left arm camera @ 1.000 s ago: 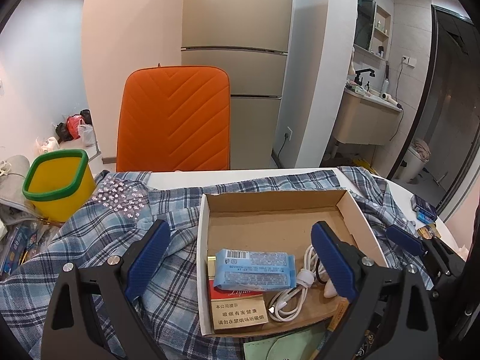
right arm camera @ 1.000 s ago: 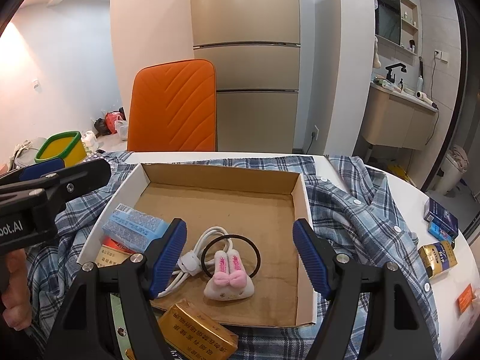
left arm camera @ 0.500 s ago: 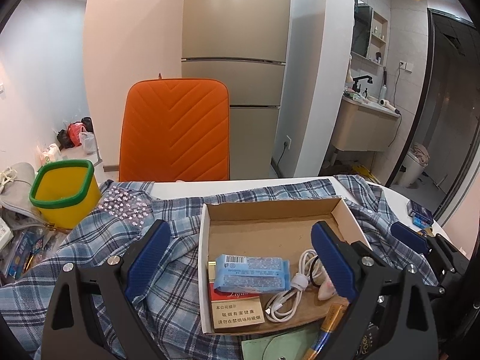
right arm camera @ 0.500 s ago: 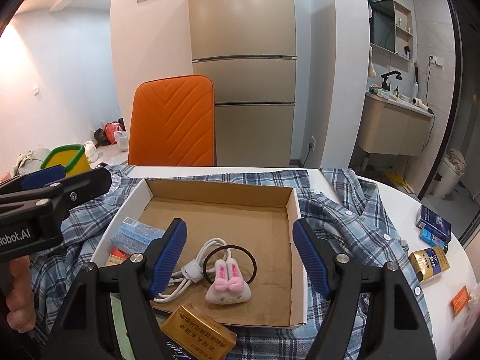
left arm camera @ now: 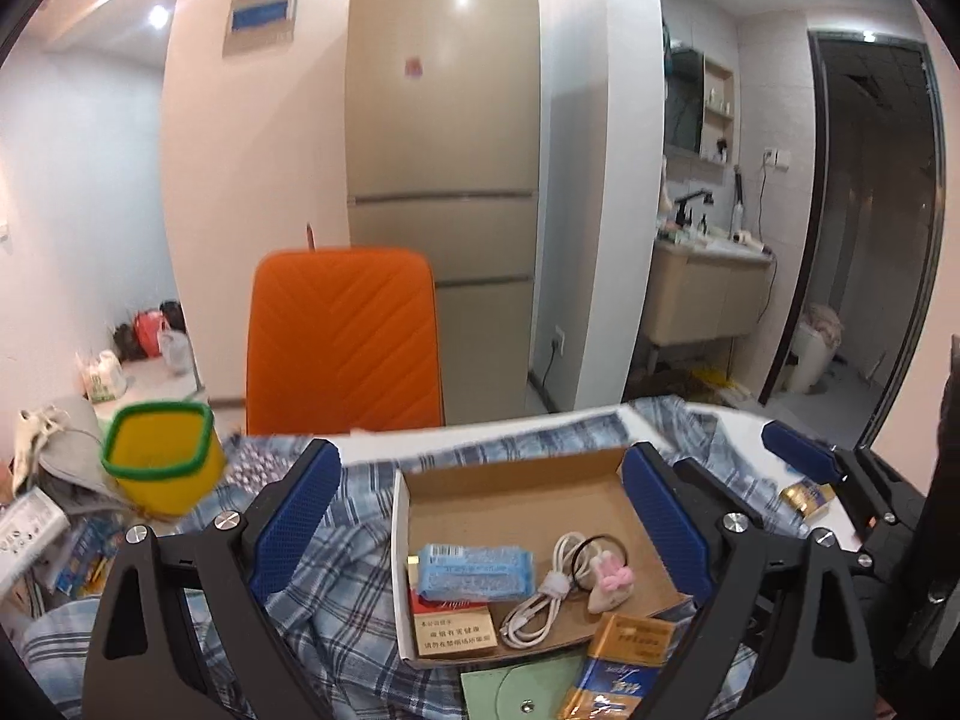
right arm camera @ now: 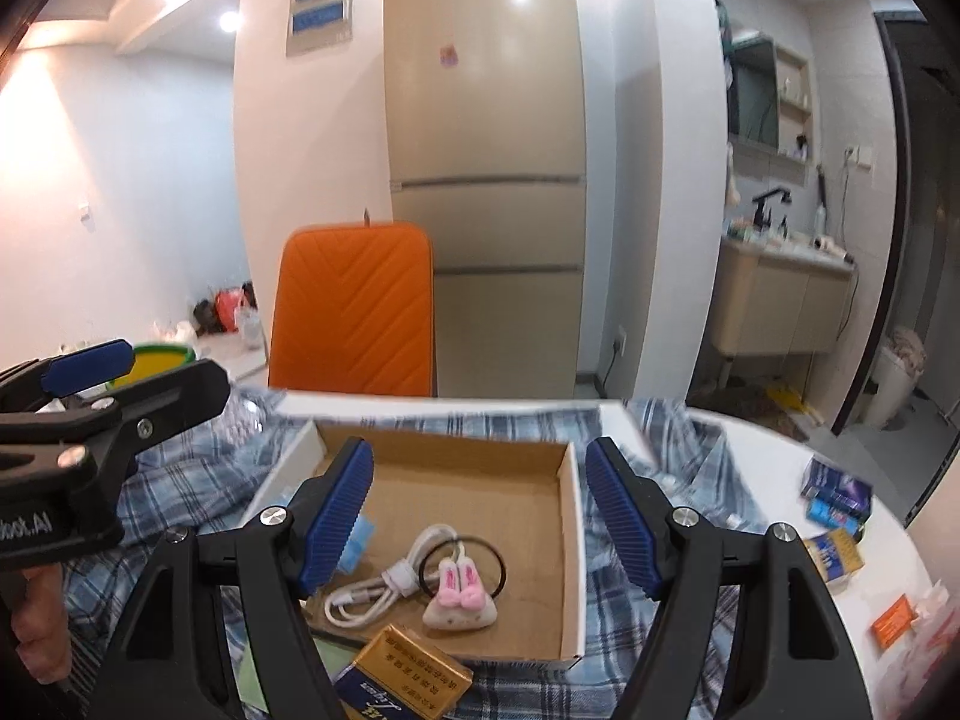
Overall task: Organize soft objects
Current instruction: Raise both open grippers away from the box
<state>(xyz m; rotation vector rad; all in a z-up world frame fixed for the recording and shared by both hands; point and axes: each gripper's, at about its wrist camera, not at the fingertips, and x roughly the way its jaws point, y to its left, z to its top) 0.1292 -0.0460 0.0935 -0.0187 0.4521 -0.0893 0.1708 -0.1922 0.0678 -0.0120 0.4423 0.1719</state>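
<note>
A blue plaid shirt [left arm camera: 336,618] [right arm camera: 678,480] lies spread over the table under an open cardboard box [left arm camera: 522,480] [right arm camera: 567,540]. The box holds a blue tissue pack [left arm camera: 474,570], a red cigarette pack [left arm camera: 453,630], a white cable [left arm camera: 534,612] [right arm camera: 366,588] and a plush bunny hair tie [left arm camera: 609,585] [right arm camera: 459,600]. My left gripper [left arm camera: 480,528] is open and empty, raised above the box. My right gripper [right arm camera: 480,516] is open and empty, also above the box.
A gold cigarette pack [left arm camera: 618,672] [right arm camera: 402,678] and a green pouch [left arm camera: 522,690] lie at the box's near edge. A yellow bin with a green rim [left arm camera: 159,462] stands at the left. Small boxes [right arm camera: 834,498] lie on the right. An orange chair [left arm camera: 342,342] stands behind the table.
Both grippers have lifted up and back from the box, so the box looks smaller and lower in both views. Nothing was taken hold of.
</note>
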